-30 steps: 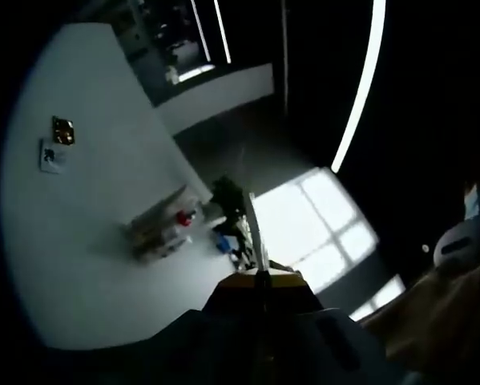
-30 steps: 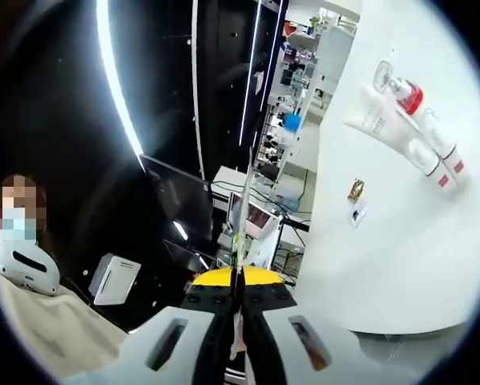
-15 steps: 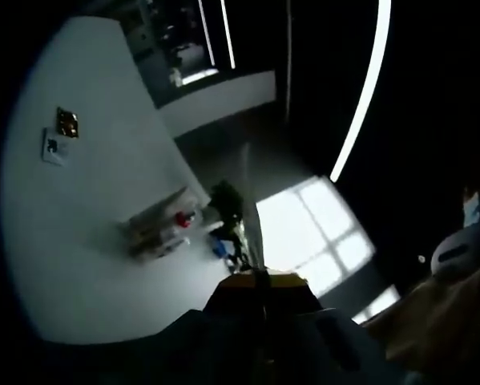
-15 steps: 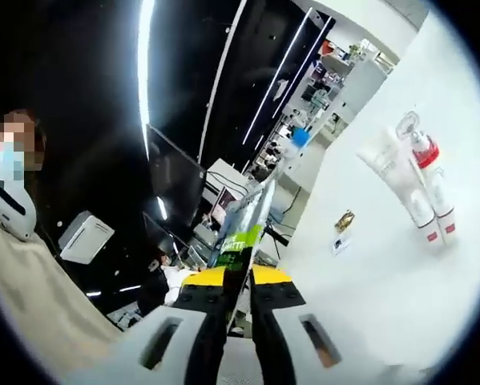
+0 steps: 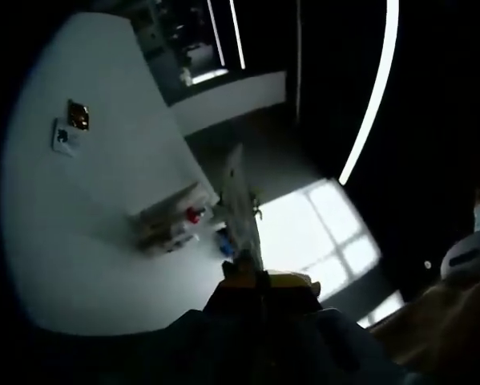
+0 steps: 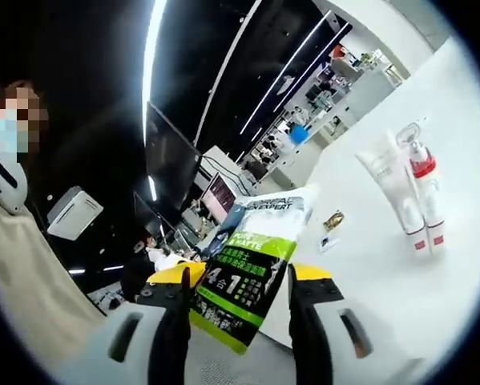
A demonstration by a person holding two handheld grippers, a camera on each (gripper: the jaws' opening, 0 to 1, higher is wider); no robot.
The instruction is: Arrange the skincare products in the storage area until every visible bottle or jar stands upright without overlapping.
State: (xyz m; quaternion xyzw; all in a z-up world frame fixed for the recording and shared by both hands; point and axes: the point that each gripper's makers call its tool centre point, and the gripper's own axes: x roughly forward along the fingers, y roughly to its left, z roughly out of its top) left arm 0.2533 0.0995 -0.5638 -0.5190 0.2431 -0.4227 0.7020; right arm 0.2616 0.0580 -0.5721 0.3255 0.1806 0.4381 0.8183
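A group of skincare products lies on the white table (image 6: 384, 281): white tubes (image 6: 388, 180) and a red-capped bottle (image 6: 420, 172), all on their sides and touching. In the left gripper view the same group (image 5: 171, 228) sits near the table edge. My right gripper (image 6: 240, 281) has its jaws spread, and a green, black and white sachet (image 6: 252, 265) stands face-on between them, brushing both inner sides. My left gripper (image 5: 258, 277) is shut on a thin pale packet (image 5: 241, 208) seen nearly edge-on. Both grippers are held off the table, well short of the products.
A small gold item (image 6: 332, 219) and a white card (image 6: 324, 241) lie on the table apart from the products, seen as gold item (image 5: 78, 115) and card (image 5: 63, 136). A person in beige (image 6: 23, 265) stands at left. Shelves and monitors (image 6: 223, 196) fill the dark background.
My right jaws have gone from shut to spread, and the sachet has turned from edge-on to face-on. Both views swung a little; the packet in the left gripper has tilted slightly.
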